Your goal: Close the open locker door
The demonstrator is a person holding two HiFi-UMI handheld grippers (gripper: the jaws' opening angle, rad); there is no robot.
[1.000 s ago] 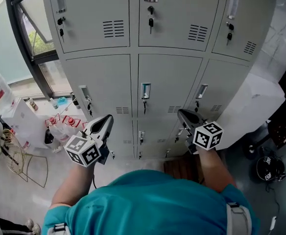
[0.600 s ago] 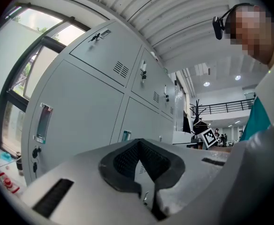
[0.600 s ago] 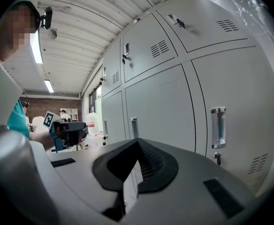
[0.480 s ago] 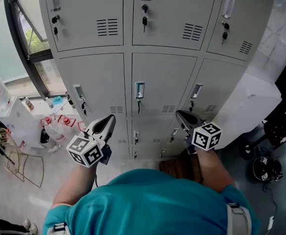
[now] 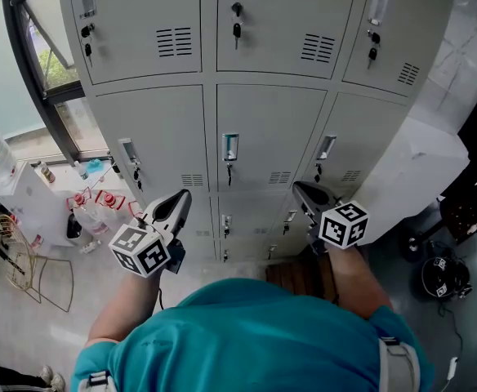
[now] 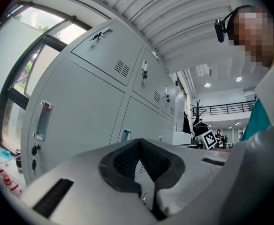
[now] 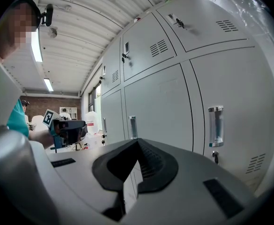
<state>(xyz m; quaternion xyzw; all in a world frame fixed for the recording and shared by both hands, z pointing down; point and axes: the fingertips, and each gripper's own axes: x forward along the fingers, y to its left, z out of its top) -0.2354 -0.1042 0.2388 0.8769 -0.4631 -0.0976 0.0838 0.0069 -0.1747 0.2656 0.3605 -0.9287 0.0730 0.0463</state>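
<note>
Lockers (image 5: 153,133) stand right in front of the person, and every door (image 5: 273,129) that shows sits flat and closed. The left gripper (image 5: 180,198) and the right gripper (image 5: 302,189) hang low, near the bottom rows. Both have their jaws pressed together with nothing in them.
</note>
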